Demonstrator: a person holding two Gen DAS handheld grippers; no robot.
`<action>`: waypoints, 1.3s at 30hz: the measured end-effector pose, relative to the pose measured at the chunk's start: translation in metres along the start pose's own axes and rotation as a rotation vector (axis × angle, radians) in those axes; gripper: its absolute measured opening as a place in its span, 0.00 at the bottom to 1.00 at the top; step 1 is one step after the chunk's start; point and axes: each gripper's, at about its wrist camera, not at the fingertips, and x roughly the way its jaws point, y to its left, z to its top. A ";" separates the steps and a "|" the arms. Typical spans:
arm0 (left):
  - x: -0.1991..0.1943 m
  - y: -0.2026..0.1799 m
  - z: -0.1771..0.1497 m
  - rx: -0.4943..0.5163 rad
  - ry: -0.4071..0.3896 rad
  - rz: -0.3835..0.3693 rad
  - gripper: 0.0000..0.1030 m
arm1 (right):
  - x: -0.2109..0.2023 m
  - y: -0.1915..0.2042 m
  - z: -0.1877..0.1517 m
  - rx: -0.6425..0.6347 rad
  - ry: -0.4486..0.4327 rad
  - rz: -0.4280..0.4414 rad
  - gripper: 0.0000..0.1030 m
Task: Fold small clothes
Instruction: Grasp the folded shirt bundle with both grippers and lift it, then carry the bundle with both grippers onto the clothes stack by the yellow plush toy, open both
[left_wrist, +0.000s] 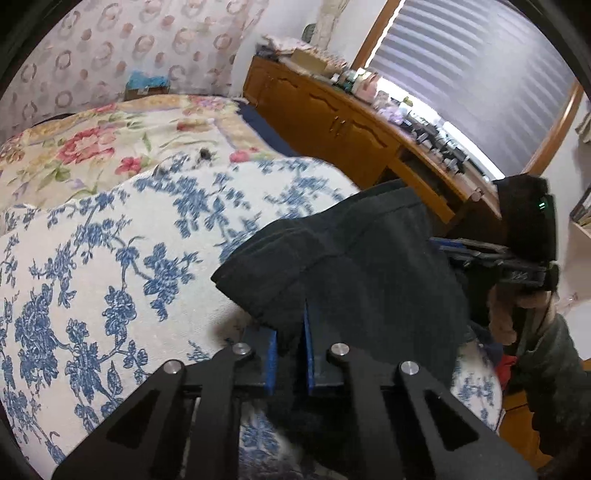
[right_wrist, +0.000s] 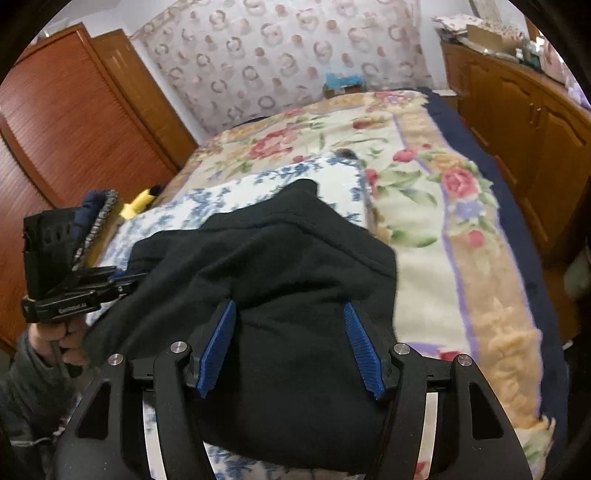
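Observation:
A dark, almost black garment (left_wrist: 362, 266) lies bunched on a white cloth with blue flowers (left_wrist: 110, 266) spread on the bed. My left gripper (left_wrist: 290, 326) is shut on the garment's near edge, a fold of the fabric pinched between the blue pads. In the right wrist view the same garment (right_wrist: 280, 258) fills the middle, and my right gripper (right_wrist: 290, 306) stands open over it, the pads wide apart with fabric bulging between them. The left gripper (right_wrist: 122, 277) enters that view from the left, held by a hand. The right gripper (left_wrist: 447, 246) shows at the garment's right side in the left wrist view.
A floral blanket with red roses (right_wrist: 424, 206) covers the bed. A wooden cabinet (left_wrist: 332, 118) cluttered with small items runs along the window side. A brown wardrobe (right_wrist: 66, 122) stands on the other side, with a yellow object (right_wrist: 140, 203) at the bed's edge.

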 end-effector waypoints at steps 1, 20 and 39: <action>-0.005 -0.003 0.001 0.005 -0.016 -0.010 0.07 | 0.001 0.001 0.000 -0.004 0.008 0.007 0.61; -0.102 -0.068 0.012 0.132 -0.212 -0.156 0.05 | -0.031 0.044 -0.014 -0.142 -0.069 -0.062 0.10; -0.339 0.086 -0.048 -0.048 -0.544 0.277 0.05 | 0.019 0.316 0.112 -0.566 -0.239 0.204 0.09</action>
